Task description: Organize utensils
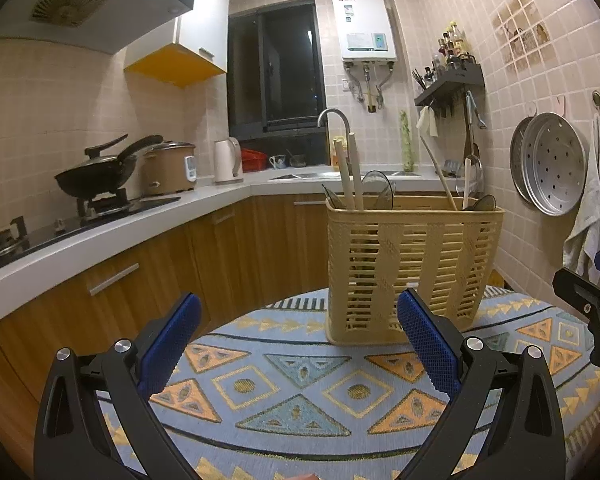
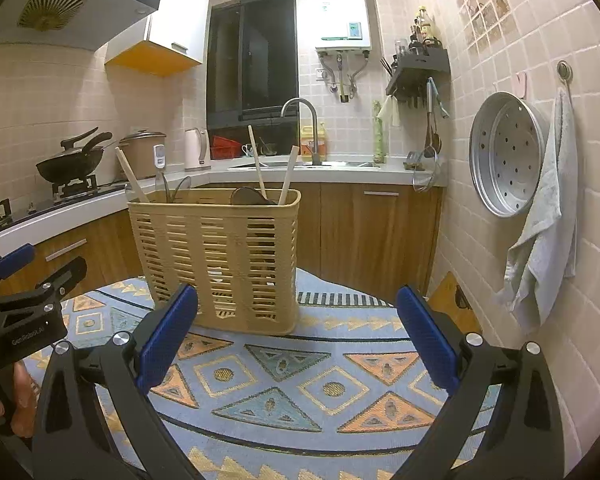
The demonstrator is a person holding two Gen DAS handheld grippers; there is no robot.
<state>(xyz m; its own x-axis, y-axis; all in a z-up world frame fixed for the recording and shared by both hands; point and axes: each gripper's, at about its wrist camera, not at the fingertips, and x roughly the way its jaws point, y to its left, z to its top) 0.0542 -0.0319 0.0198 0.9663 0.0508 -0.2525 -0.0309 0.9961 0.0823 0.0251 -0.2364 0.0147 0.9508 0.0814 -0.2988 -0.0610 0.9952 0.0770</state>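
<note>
A tan slatted utensil basket (image 1: pixel 412 268) (image 2: pixel 220 260) stands upright on a round table under a patterned blue cloth (image 1: pixel 300 392) (image 2: pixel 300 380). Wooden-handled utensils (image 1: pixel 350 168) (image 2: pixel 256 164) and dark spoon heads (image 1: pixel 376 188) stick out of its top. My left gripper (image 1: pixel 298 316) is open and holds nothing, a short way in front of the basket. My right gripper (image 2: pixel 298 308) is open too, just to the basket's right front. Each gripper shows at the edge of the other's view, the right gripper (image 1: pixel 588 308) and the left gripper (image 2: pixel 24 300) held by a hand (image 2: pixel 16 396).
An L-shaped counter (image 1: pixel 100 236) with wooden cabinets runs behind the table, bearing a wok (image 1: pixel 96 176), rice cooker (image 1: pixel 170 168), kettle (image 1: pixel 228 160) and sink tap (image 1: pixel 334 120). On the right wall hang a metal steamer tray (image 2: pixel 508 156) and a towel (image 2: pixel 544 224).
</note>
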